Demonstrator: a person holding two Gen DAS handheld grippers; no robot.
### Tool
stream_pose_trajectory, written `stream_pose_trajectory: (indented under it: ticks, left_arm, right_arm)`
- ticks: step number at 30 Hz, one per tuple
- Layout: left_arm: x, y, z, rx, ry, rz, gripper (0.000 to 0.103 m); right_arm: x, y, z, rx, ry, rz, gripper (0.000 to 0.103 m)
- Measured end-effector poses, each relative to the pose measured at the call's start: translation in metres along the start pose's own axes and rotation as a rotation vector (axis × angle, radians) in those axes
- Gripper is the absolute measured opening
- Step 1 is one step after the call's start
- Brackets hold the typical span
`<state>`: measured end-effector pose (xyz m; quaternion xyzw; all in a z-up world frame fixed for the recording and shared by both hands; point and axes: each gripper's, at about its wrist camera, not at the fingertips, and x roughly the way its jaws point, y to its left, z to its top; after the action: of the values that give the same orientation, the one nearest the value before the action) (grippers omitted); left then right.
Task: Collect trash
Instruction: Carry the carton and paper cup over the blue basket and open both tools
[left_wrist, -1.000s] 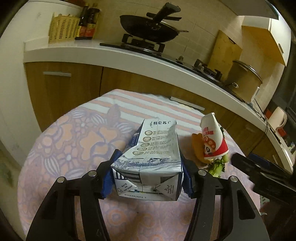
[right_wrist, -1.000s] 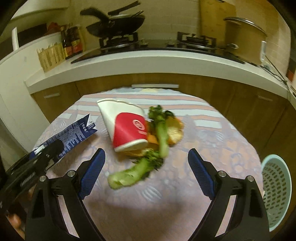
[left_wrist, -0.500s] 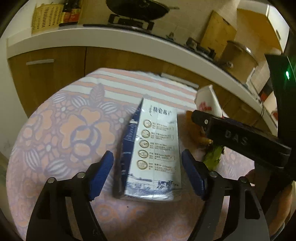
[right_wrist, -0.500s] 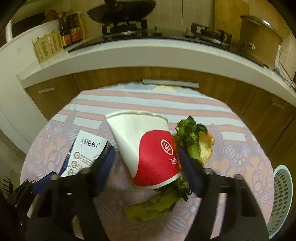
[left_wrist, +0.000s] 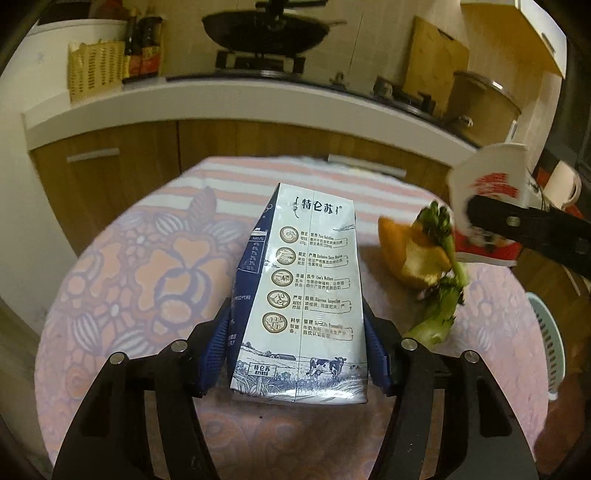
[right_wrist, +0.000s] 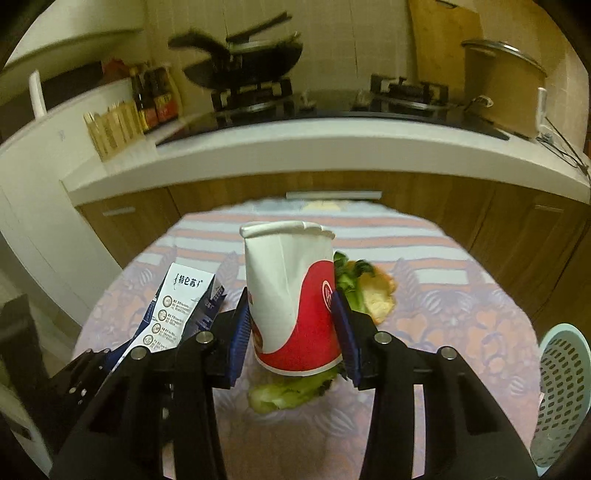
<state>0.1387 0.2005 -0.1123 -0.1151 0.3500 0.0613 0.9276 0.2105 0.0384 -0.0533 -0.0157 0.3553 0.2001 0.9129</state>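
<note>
A blue-and-white milk carton (left_wrist: 306, 295) lies on the round floral-cloth table (left_wrist: 147, 280). My left gripper (left_wrist: 301, 354) is shut on its near end, blue pads against both sides. The carton also shows in the right wrist view (right_wrist: 173, 299). My right gripper (right_wrist: 293, 332) is shut on a crushed red-and-white paper cup (right_wrist: 291, 295) and holds it above the table; it also shows in the left wrist view (left_wrist: 487, 199). Green vegetable scraps (left_wrist: 443, 291) and an orange peel (left_wrist: 413, 254) lie on the cloth, and also show under the cup in the right wrist view (right_wrist: 291, 387).
A pale green perforated waste basket (right_wrist: 561, 398) stands off the table's right edge, also in the left wrist view (left_wrist: 550, 332). Behind the table runs a kitchen counter (right_wrist: 332, 155) with a wok (right_wrist: 243, 70), a pot (right_wrist: 502, 81) and bottles.
My left gripper opened, moved along the carton and has closed on its near end. My right gripper moved in around the paper cup, closed on it and lifted it off the scraps.
</note>
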Motion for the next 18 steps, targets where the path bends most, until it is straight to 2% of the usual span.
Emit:
stream_pose_trajectory:
  ticks: [7, 15, 18]
  left_arm:
    - [-0.03, -0.015, 0.01, 0.005, -0.055, -0.062, 0.06]
    - [-0.06, -0.076, 0.013, 0.117, -0.098, -0.146, 0.06]
    - [-0.063, -0.1, 0.011, 0.157, -0.092, -0.174, 0.06]
  right_arm:
    - [-0.05, -0.042, -0.003, 0.061, -0.072, -0.058, 0.039]
    - [-0.093, -0.088, -0.018, 0.135, -0.118, -0.103, 0.039]
    - [-0.107, -0.106, -0.024, 0.176, -0.121, -0.077, 0.039]
